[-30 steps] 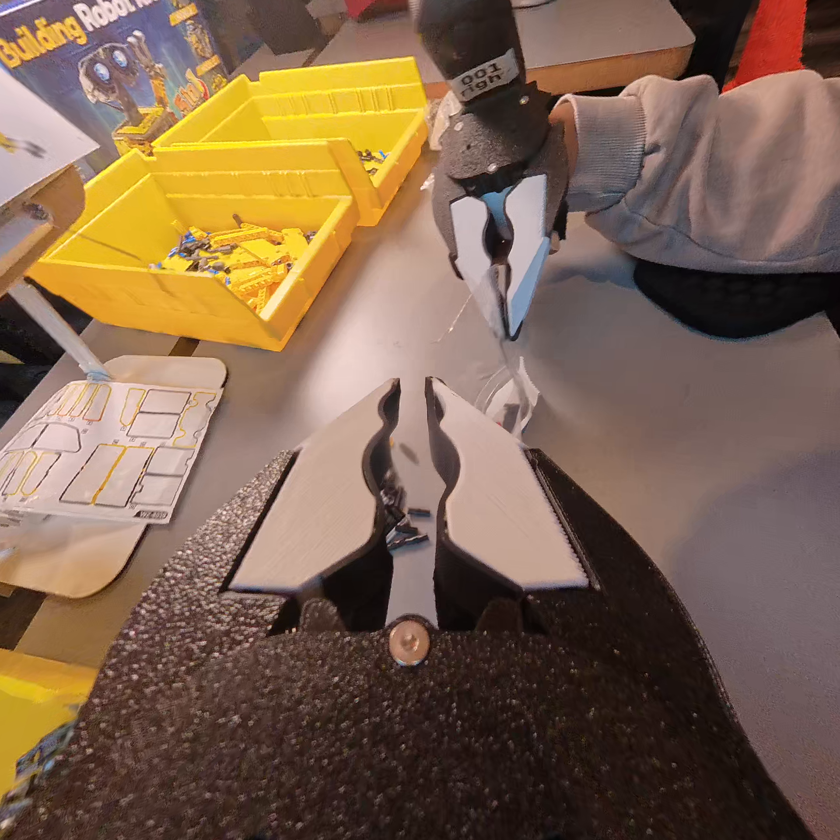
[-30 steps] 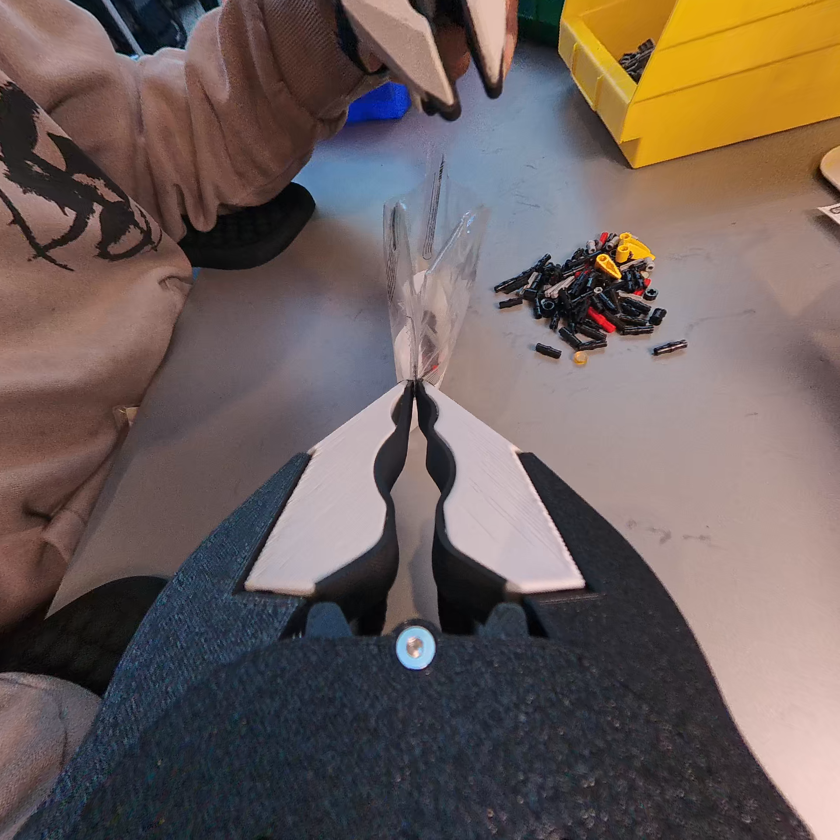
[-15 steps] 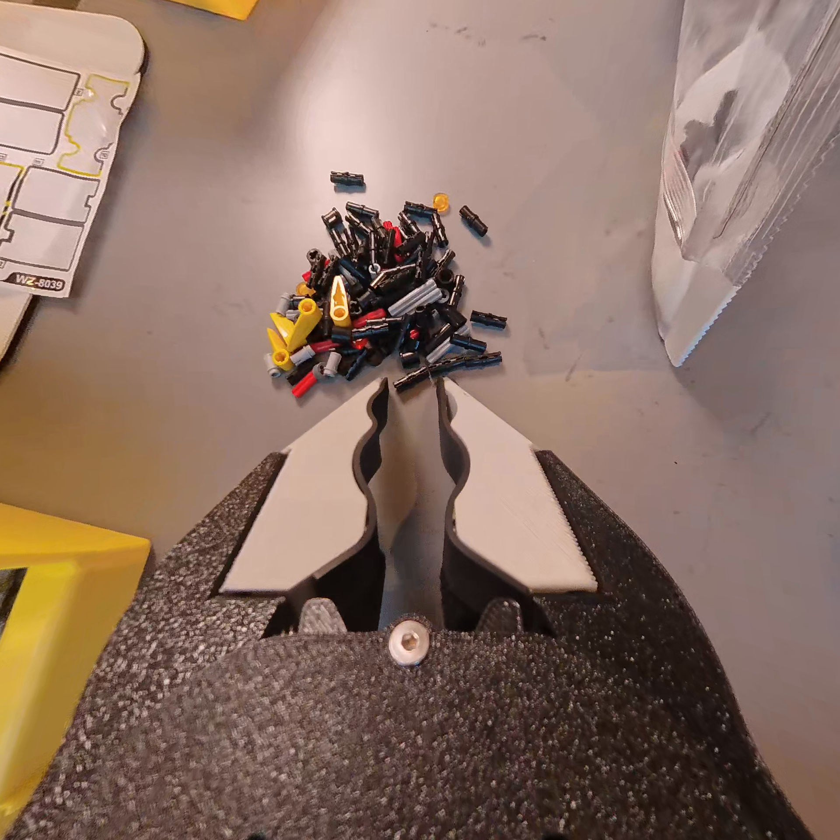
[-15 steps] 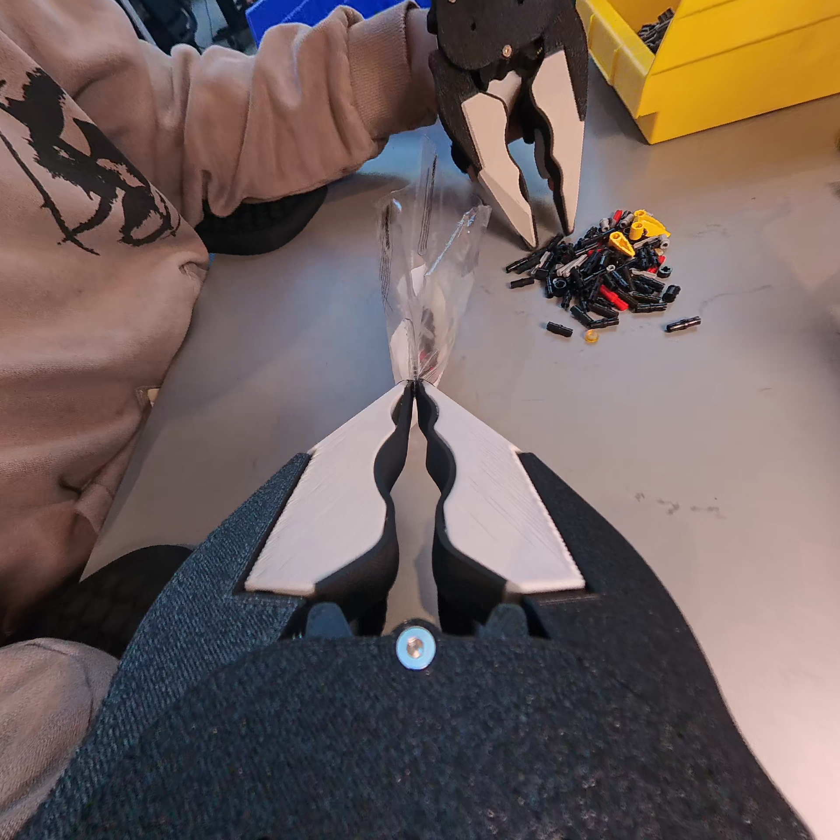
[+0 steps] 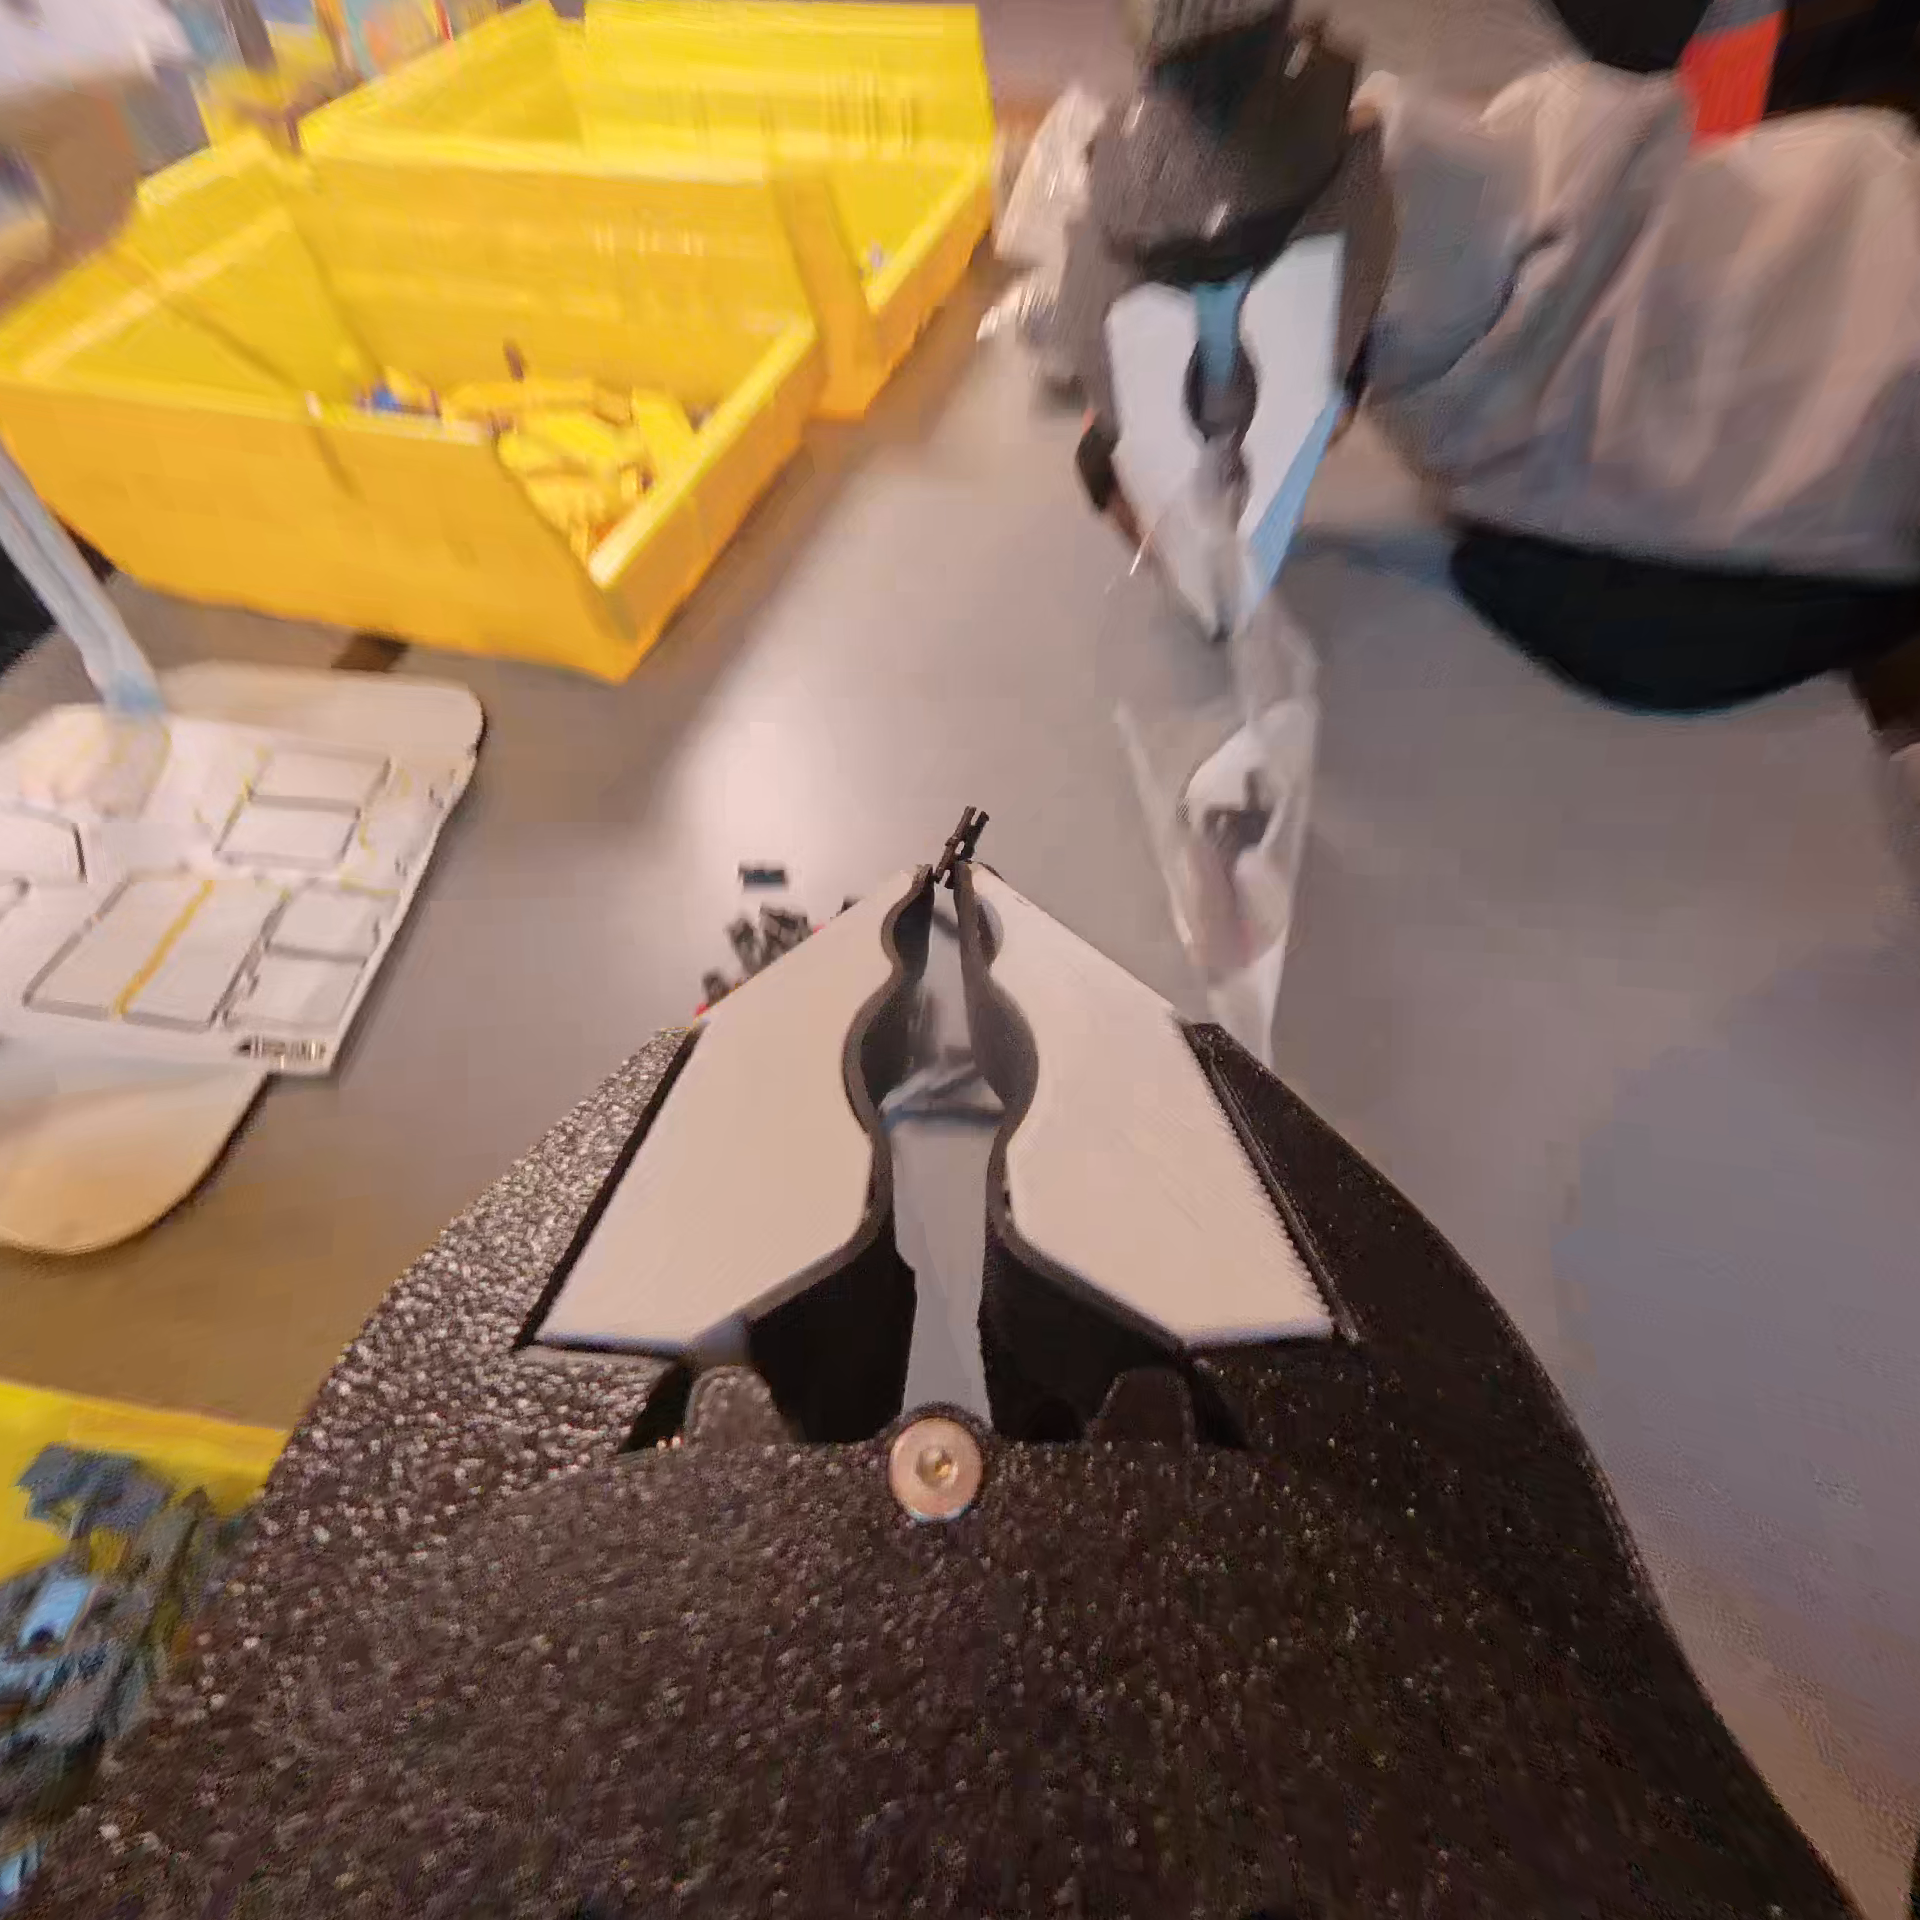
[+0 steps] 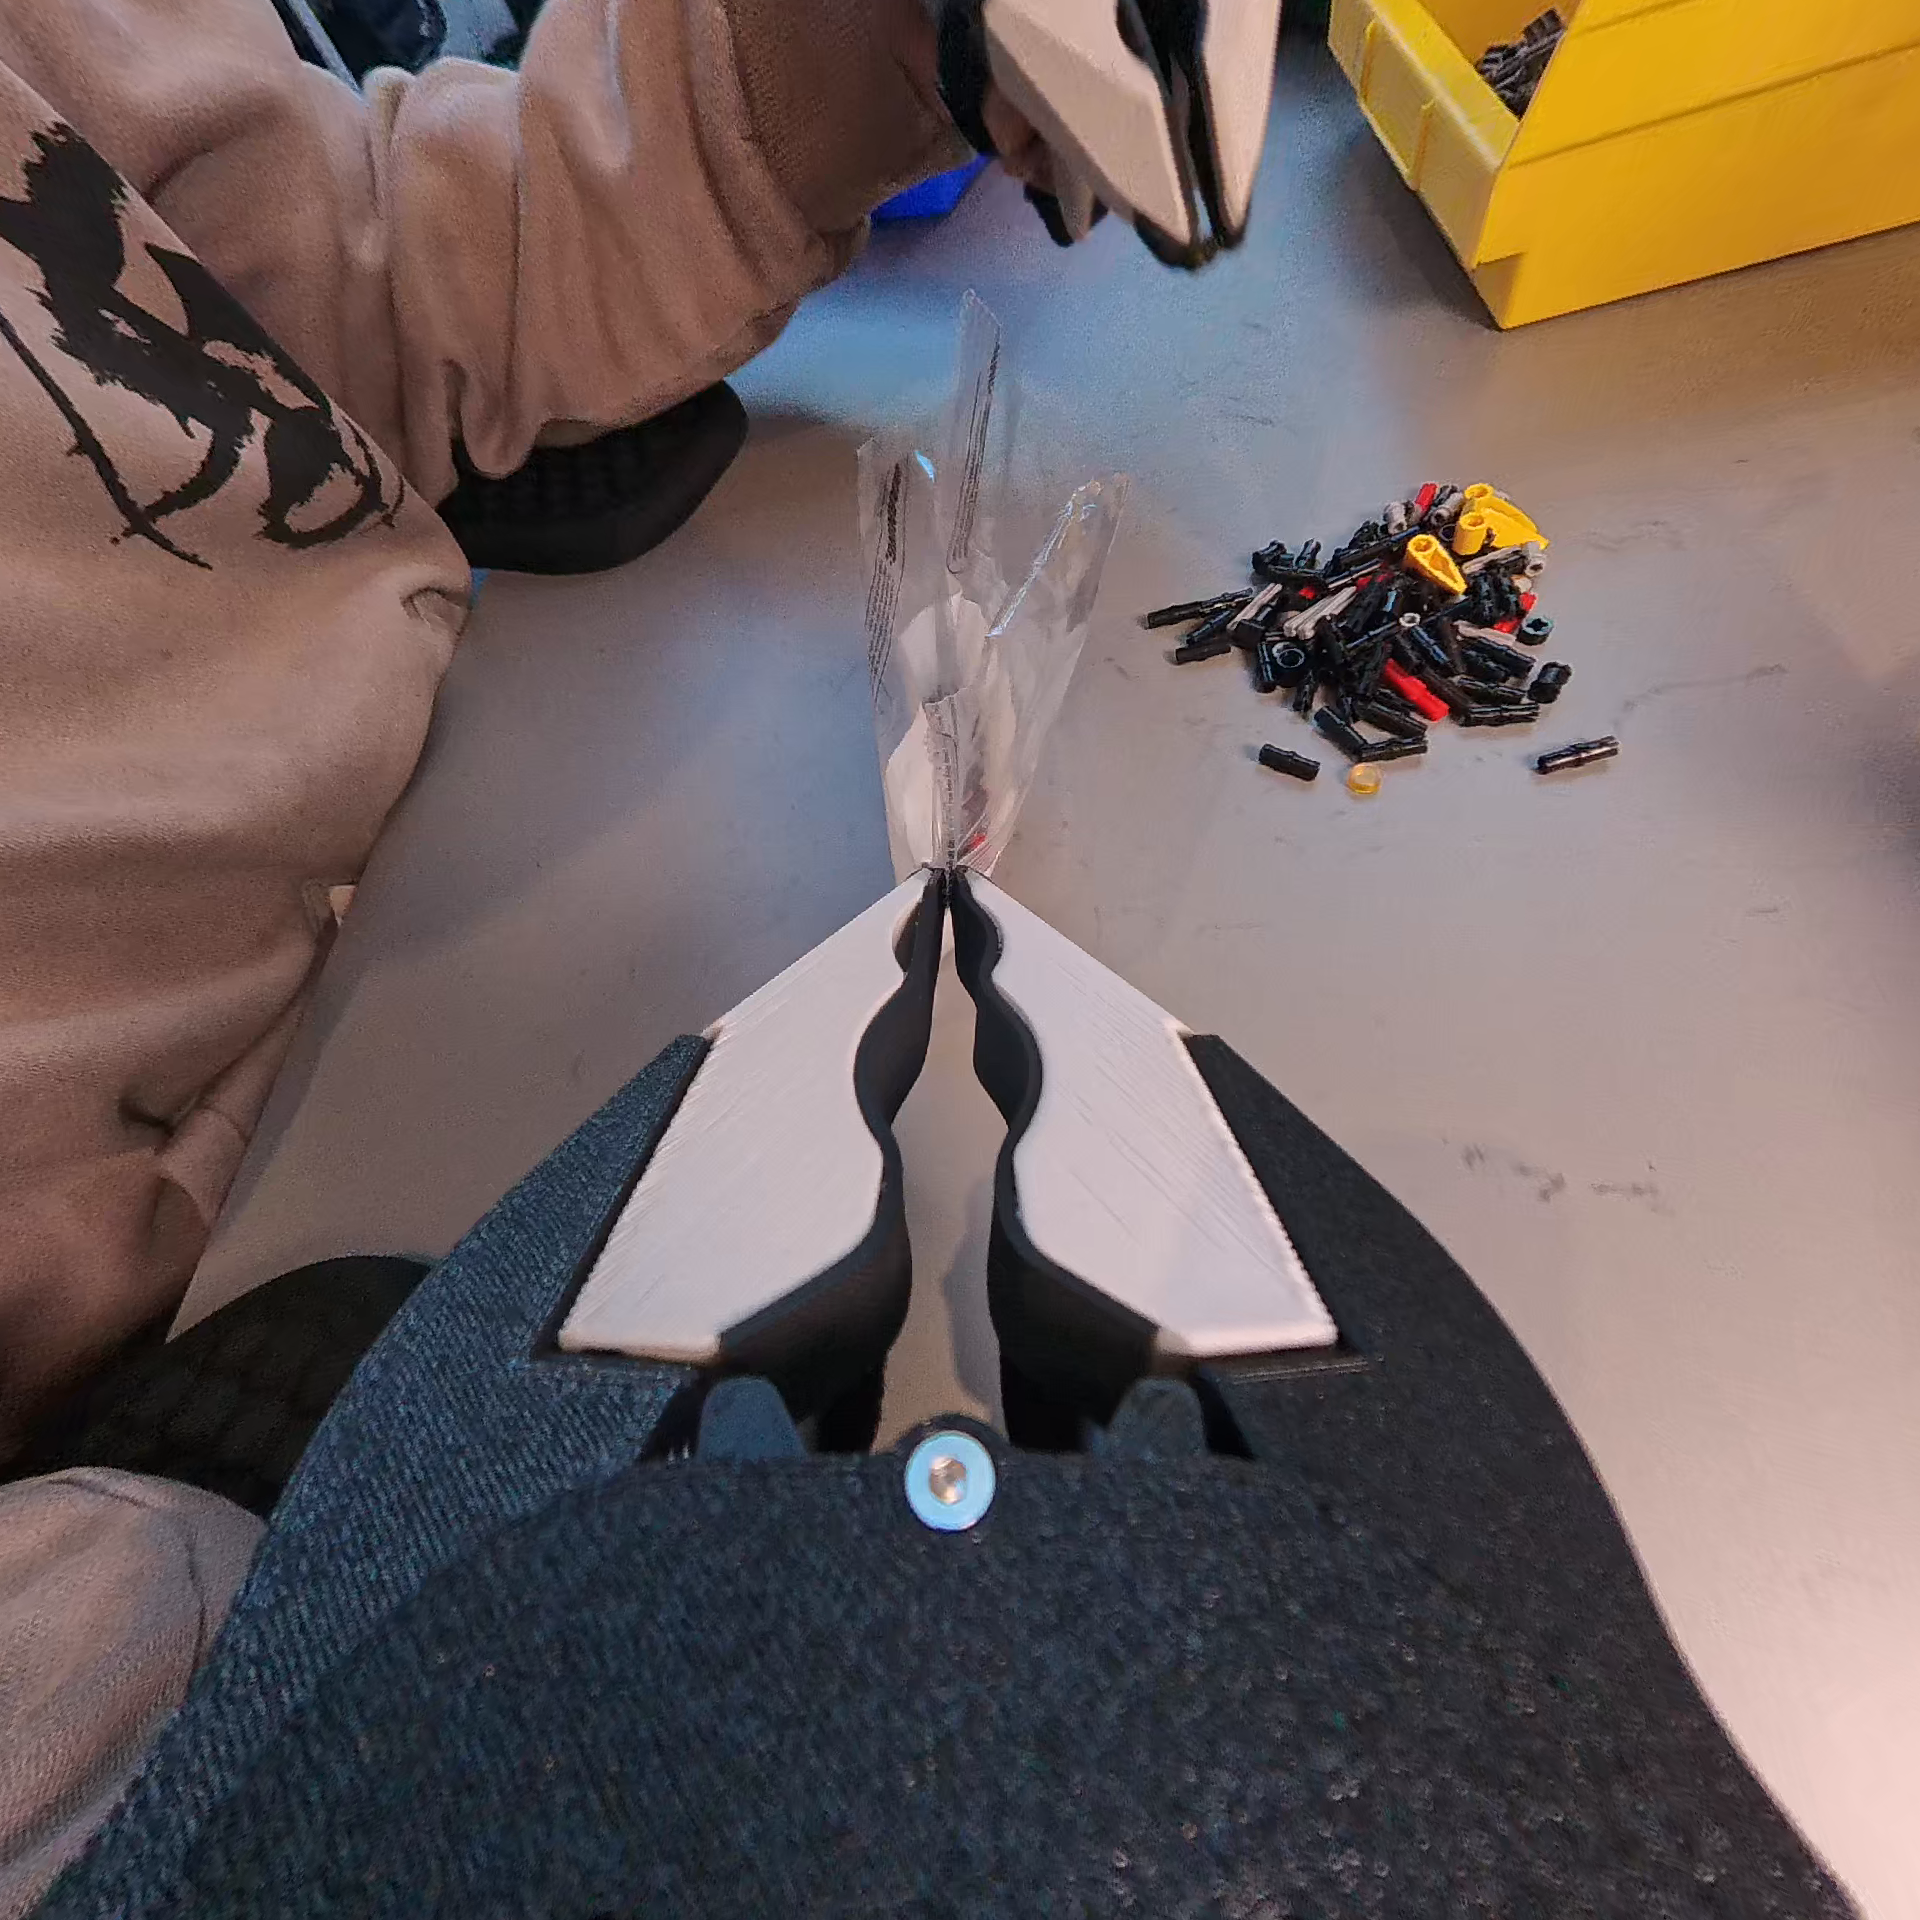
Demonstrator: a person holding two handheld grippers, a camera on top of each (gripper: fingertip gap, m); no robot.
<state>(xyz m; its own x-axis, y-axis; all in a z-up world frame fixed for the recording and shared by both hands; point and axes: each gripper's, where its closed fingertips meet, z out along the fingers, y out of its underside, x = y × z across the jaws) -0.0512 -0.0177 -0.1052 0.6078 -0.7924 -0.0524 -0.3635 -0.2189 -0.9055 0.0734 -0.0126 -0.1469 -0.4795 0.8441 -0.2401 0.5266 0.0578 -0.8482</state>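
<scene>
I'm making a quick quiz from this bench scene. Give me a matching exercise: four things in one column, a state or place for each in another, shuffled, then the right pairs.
Things:
1. left hand-held gripper
2. right hand-held gripper
3. pile of small parts
4. yellow bin

States or places:
A. loose on the grey table
B. shut on a clear plastic bag
C. holds yellow pieces
D. shut on a small black pin

Pairs: 1-D, 2-B, 3-A, 4-C
</scene>
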